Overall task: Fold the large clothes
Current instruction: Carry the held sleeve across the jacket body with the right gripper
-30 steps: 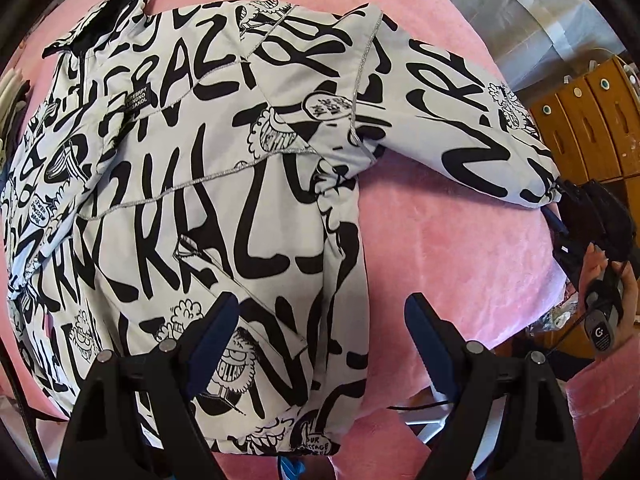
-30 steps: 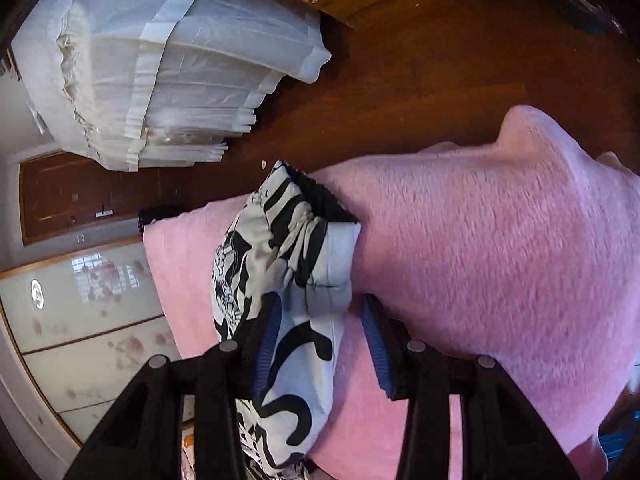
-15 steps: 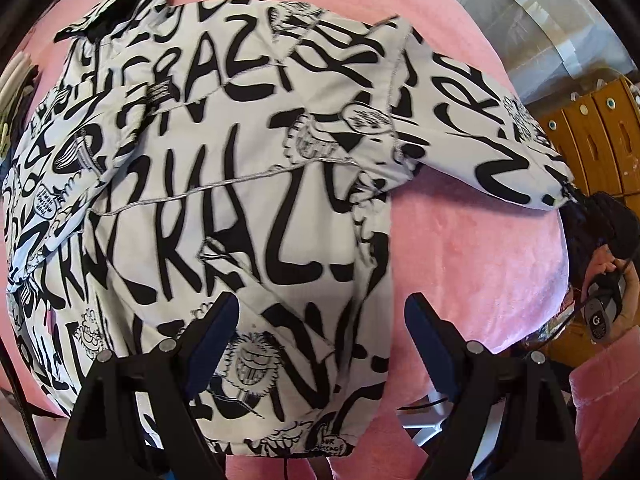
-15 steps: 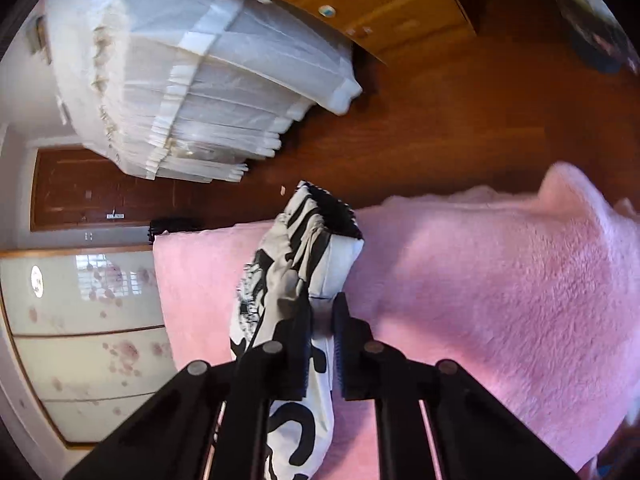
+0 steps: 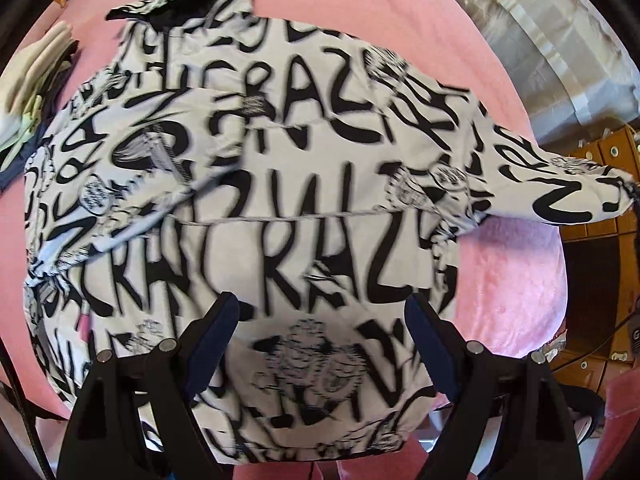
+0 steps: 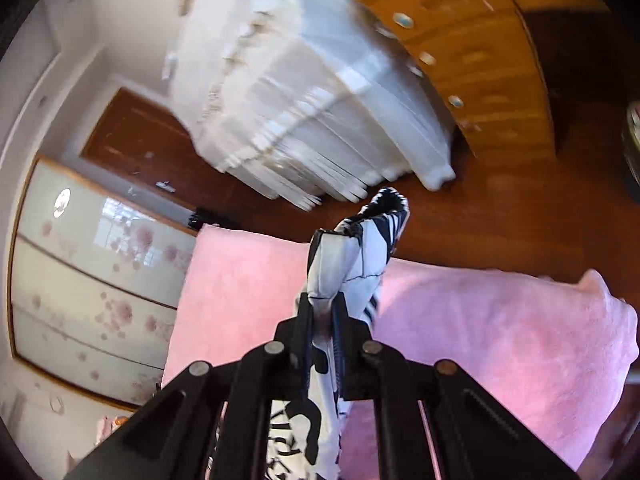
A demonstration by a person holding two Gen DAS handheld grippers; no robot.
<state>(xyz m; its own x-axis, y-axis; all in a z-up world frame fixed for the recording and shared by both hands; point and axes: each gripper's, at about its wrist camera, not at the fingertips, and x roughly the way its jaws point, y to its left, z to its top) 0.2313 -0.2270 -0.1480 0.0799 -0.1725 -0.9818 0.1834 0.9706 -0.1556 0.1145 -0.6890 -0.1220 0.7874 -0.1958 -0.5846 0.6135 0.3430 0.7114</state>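
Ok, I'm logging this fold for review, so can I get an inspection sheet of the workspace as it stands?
Surface: pink blanket, fuzzy.
Job's things: black-and-white printed jacket spread on it; sleeve cuff lifted.
Clutter: pale folded clothes at the blanket's edge.
Grippers: left hand-held gripper open above the jacket; right hand-held gripper shut on the sleeve cuff.
Cables: thin dark cable by the left edge.
Surroundings: white curtain, wooden drawers, dark wood floor.

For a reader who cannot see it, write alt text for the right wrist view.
The right gripper is shut on the sleeve of a black-and-white printed jacket, holding it above a pink blanket. Behind are a dark wood floor, white curtains and a wooden dresser.
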